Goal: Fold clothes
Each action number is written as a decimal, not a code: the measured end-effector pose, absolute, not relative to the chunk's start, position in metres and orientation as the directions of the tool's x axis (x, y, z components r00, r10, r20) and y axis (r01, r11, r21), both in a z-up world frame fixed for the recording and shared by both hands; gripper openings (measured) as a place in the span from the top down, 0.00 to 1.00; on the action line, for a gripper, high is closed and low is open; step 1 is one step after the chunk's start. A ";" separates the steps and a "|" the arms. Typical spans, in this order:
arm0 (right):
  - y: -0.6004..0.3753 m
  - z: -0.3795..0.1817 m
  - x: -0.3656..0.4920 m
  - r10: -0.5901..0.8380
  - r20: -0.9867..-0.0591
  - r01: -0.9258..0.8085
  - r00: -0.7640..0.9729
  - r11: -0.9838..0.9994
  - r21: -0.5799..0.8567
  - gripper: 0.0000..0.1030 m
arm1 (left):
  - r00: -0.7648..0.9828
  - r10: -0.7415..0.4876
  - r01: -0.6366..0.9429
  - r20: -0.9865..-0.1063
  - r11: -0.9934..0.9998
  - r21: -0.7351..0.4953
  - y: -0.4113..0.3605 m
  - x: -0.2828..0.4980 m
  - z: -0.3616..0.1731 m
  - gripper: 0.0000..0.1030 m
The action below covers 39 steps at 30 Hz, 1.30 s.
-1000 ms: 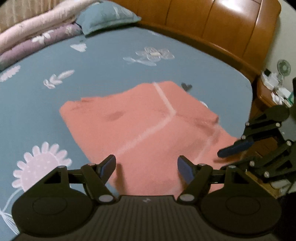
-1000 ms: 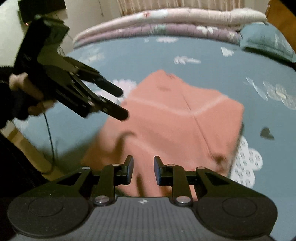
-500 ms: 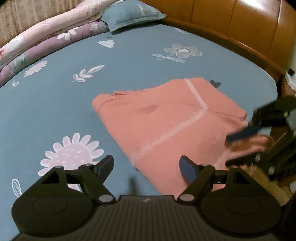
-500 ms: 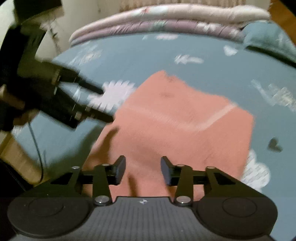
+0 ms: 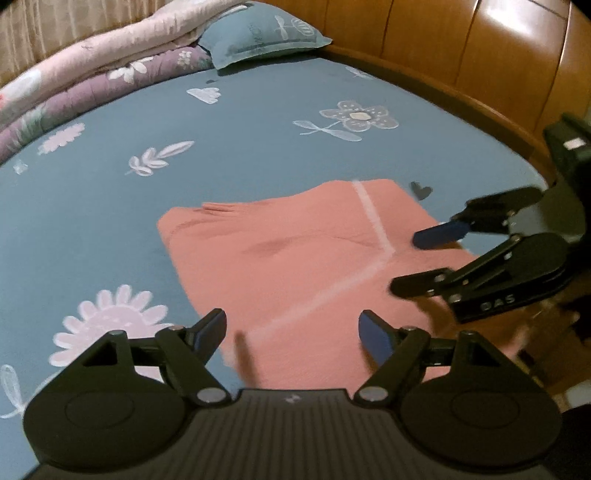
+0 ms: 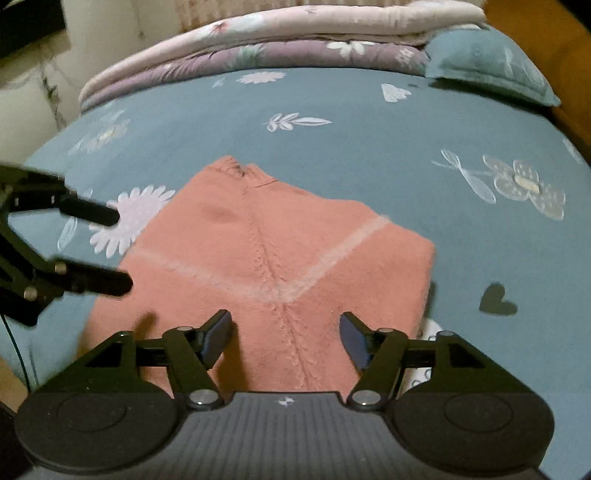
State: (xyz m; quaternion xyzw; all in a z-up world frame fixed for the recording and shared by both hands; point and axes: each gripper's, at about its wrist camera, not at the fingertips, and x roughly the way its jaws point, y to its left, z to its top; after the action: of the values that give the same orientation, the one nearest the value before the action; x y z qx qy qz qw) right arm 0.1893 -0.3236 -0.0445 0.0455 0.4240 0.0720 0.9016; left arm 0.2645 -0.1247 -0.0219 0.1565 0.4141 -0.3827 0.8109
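Observation:
A salmon-pink knit garment (image 5: 295,258) with a pale V-shaped stripe lies folded flat on the blue flowered bed sheet (image 5: 240,147). My left gripper (image 5: 293,328) hovers open over its near left edge, with nothing between the fingers. In the same view my right gripper (image 5: 410,263) reaches in from the right above the cloth. The right wrist view shows the garment (image 6: 280,251) under my right gripper (image 6: 285,326), whose jaws are opening and pinch nothing. In that view my left gripper (image 6: 118,251) stands open by the garment's left edge.
Folded pink and purple quilts (image 6: 295,40) lie along the far side of the bed, next to a blue pillow (image 5: 258,33). A wooden headboard (image 5: 461,55) curves round the right side. The sheet (image 6: 369,147) beyond the garment is flat.
The right jaws have gone from nearly shut to wide apart, and the right gripper has slid across over the garment. The left gripper has stayed open and turned slightly.

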 end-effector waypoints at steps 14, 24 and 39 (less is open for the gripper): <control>-0.338 -0.053 0.179 0.204 -0.721 -0.056 0.662 0.973 0.223 0.29 | 0.310 -0.531 0.720 -0.789 0.673 -0.170 -0.143 0.282 -0.029 0.20; -0.340 -0.053 0.168 0.208 -0.699 -0.056 0.684 0.971 0.234 0.29 | 0.303 -0.513 0.699 -0.803 0.692 -0.179 -0.167 0.296 -0.050 0.20; -0.357 -0.058 0.195 0.257 -0.693 -0.129 0.674 0.964 0.232 0.14 | 0.369 -0.472 0.509 -0.801 0.823 -0.251 -0.135 0.282 -0.037 0.20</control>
State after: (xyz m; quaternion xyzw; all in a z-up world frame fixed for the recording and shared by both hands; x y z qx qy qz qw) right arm 0.1949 -0.3574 -0.0585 0.0822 0.3898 0.1057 0.9111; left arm 0.2820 -0.1352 -0.0375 0.0194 0.4770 -0.2968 0.8270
